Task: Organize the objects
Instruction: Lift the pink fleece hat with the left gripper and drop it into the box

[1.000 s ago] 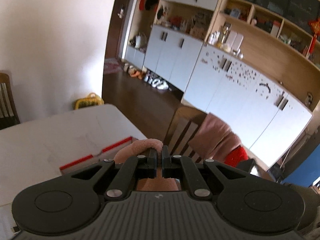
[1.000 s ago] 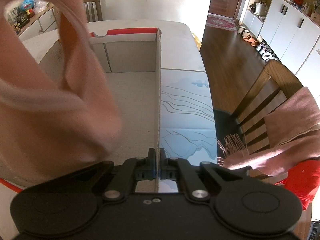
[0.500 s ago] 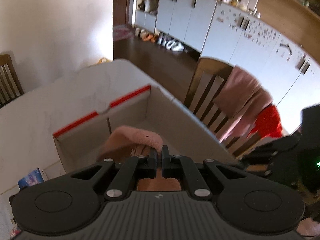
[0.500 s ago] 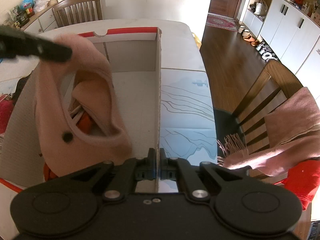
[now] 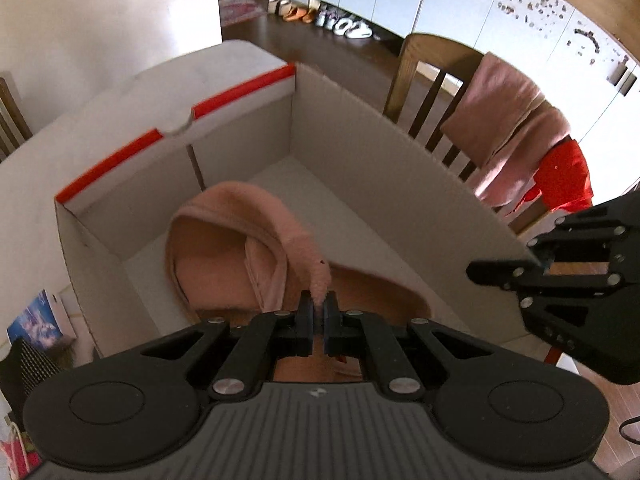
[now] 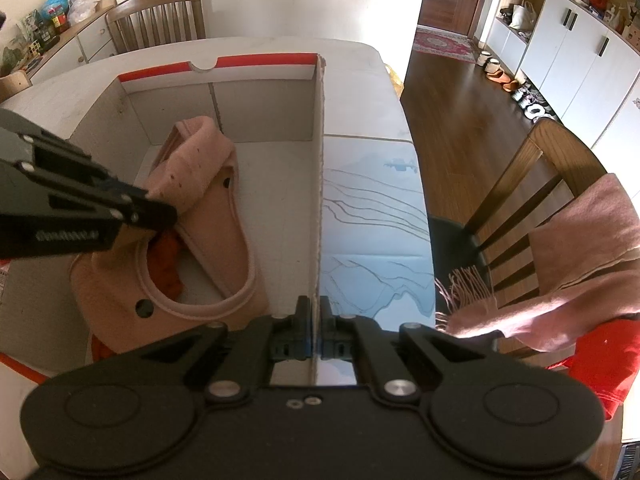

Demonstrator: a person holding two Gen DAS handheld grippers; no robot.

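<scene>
Lowered since a second ago, the soft, limp pink garment now slumps inside the cardboard box, left tongs pinching its fuzzy edge, right tongs clamping the box wall.

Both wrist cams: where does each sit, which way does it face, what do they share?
Left wrist: on the left tongs, looking down into the cardboard box; the tongs pinch the pink garment; the right tongs show at the box's right wall.
Right wrist: on the right tongs, clamped on the box wall, looking along it; the left tongs enter from the left.
Shared: box, pink garment, chair with the pink scarf.
</scene>
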